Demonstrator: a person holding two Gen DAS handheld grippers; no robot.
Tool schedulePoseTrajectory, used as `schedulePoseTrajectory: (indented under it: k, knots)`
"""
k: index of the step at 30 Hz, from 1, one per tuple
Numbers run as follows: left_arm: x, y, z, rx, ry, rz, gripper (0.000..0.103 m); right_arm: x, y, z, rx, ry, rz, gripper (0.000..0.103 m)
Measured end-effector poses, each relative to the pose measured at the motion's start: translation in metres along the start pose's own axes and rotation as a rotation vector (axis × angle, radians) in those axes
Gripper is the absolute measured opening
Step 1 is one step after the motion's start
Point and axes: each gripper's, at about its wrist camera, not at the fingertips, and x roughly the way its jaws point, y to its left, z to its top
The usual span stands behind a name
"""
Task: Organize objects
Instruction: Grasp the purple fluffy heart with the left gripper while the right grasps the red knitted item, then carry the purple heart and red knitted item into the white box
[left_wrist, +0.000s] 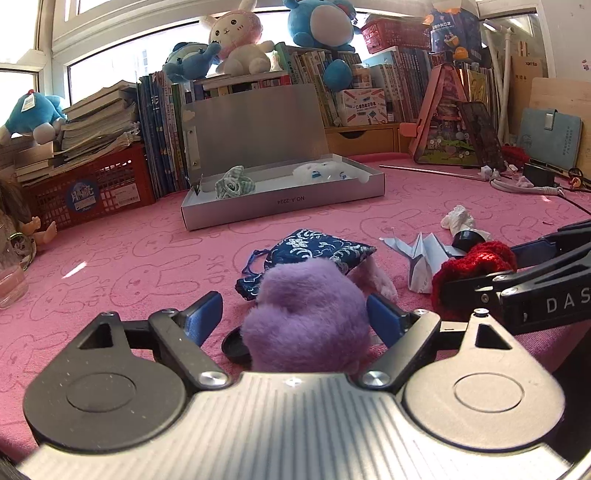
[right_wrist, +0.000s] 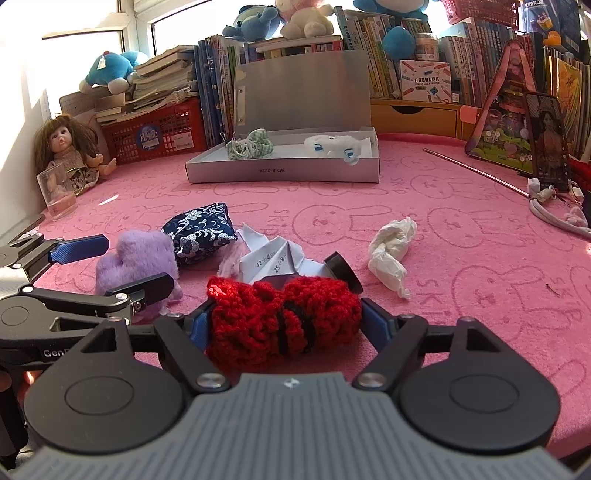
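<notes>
A purple plush toy lies on the pink mat between the fingers of my left gripper. The right pad touches it and a gap shows at the left pad, so the gripper is open. My right gripper has both pads against a red crocheted piece and is shut on it. Just beyond lie a blue floral pouch, folded paper and a black cap. The open grey box at the back holds a green checked cloth and a white-and-blue item.
Crumpled tissue lies to the right of the pile. A glass and a doll stand at the left edge, beside a red basket of books. Books and plush toys line the back. A cable and a metal rod lie far right.
</notes>
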Motion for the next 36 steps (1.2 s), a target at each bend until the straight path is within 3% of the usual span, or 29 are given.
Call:
schedulePoseTrajectory:
  k: [5, 16, 26, 36]
  knots:
    - [0.003, -0.004, -0.002, -0.008, 0.025, -0.033, 0.070, -0.002, 0.000, 0.000, -0.002, -0.005, -0.002, 0.076]
    - [0.002, 0.005, 0.002, -0.072, 0.038, -0.067, 0.067, -0.004, 0.003, 0.000, -0.018, -0.025, -0.027, 0.071]
    - [-0.005, 0.018, 0.019, -0.144, 0.009, -0.103, 0.055, -0.017, -0.003, 0.014, 0.029, -0.092, -0.025, 0.070]
    - [0.010, 0.001, 0.008, -0.045, 0.057, -0.075, 0.062, -0.015, -0.006, 0.011, 0.041, -0.084, -0.042, 0.070]
